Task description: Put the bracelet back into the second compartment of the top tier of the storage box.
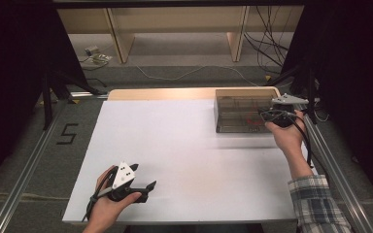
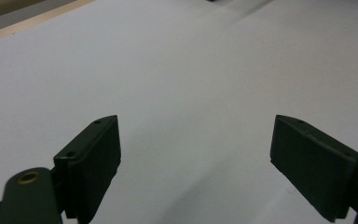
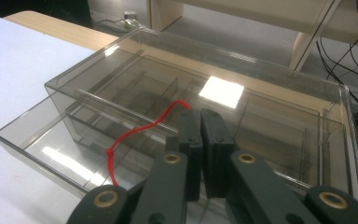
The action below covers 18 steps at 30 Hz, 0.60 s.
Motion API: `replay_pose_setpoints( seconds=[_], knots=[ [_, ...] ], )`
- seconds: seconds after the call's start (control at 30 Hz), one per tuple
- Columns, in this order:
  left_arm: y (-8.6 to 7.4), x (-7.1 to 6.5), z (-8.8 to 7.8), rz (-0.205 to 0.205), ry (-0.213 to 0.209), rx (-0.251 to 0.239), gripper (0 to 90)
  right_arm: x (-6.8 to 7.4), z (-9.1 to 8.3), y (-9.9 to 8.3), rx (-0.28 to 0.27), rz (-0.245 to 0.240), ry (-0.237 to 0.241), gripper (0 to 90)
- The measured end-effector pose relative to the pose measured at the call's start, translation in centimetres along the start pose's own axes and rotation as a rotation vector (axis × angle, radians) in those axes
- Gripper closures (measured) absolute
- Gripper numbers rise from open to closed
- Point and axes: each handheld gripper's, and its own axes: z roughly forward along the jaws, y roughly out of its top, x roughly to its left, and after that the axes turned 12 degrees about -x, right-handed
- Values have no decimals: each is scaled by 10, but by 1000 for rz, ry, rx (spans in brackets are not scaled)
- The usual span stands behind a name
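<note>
High view: left tool (image 1: 144, 180) near table edge (image 1: 175, 222).

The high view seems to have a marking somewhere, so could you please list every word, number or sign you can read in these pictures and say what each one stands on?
"5": a dark numeral marked on the grey floor left of the white table, beside the metal rail.
No text can be read on the clear plastic box, the red string or either gripper.
</note>
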Motion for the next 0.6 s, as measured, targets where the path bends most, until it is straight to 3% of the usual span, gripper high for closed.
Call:
replay_pose_setpoints(
  seconds=[0.6],
  knots=[
    [0,0,0,2,-2,5,161,2,2,-3,14,-26,-4,879]
  ],
)
